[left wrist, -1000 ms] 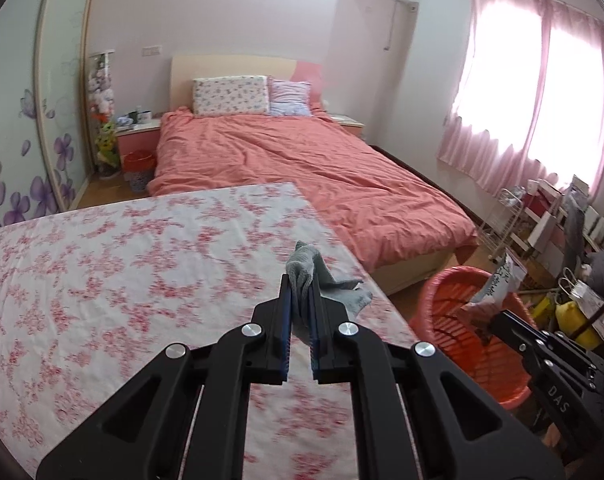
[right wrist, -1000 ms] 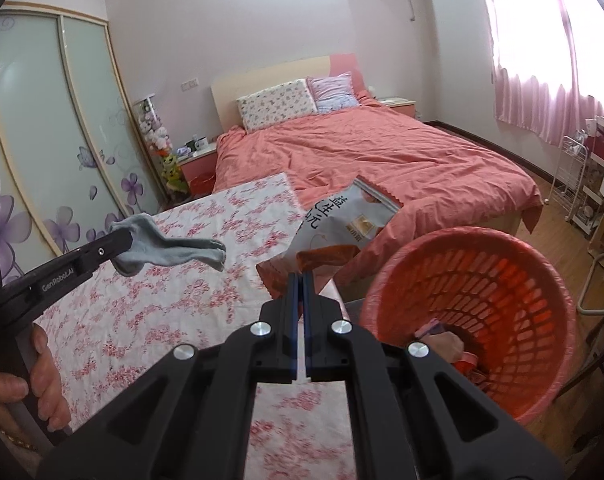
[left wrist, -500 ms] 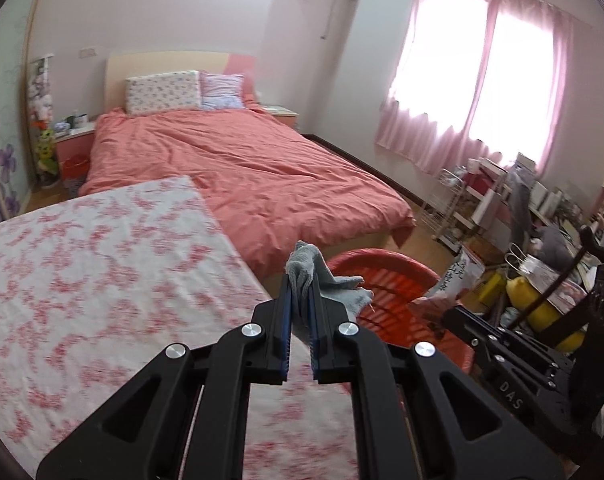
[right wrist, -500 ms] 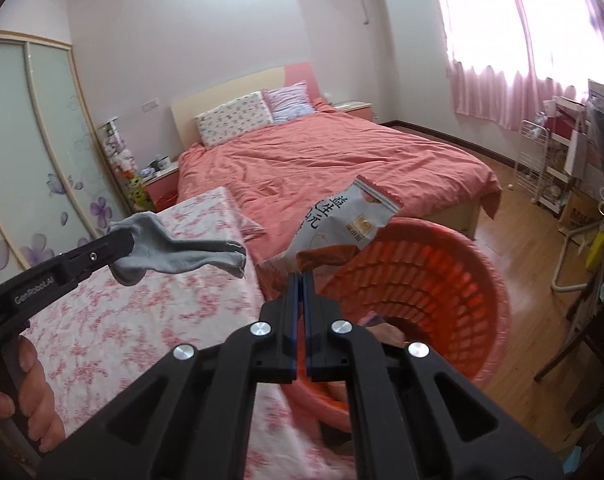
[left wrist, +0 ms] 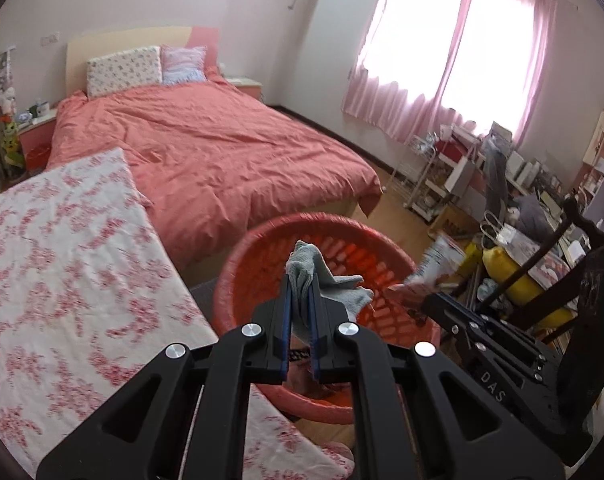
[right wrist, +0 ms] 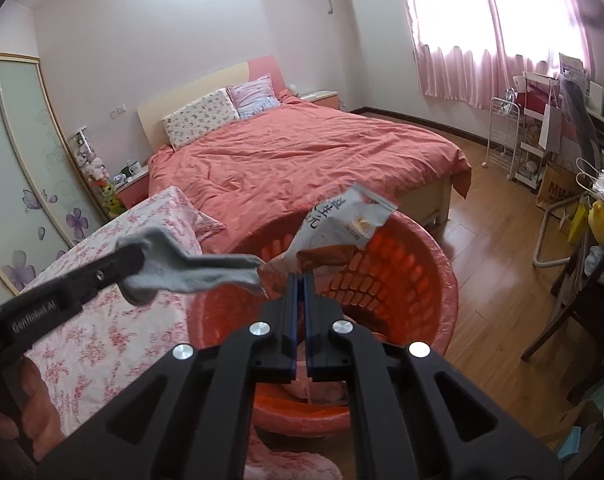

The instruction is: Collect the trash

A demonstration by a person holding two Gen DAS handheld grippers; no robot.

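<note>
"DAS" marks the right gripper [left wrist: 412, 312]; "GenRobot.AI" marks the left gripper [right wrist: 135, 258]; the snack bag [right wrist: 338, 222] bears Chinese characters

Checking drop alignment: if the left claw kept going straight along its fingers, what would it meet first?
Probably the inside of the orange laundry basket: the left claw, shut on the grey sock, points down into its mouth. Depth is unclear.

Daylight enters through the pink curtains [left wrist: 454, 68], where the window is blown out to white glare; the room is otherwise evenly and brightly lit, with soft shadows. Both views show strong fisheye bending and dark corner vignetting. Motion blur smears the floral sheet [left wrist: 61, 264] and the grey sock [right wrist: 189, 272].
</note>
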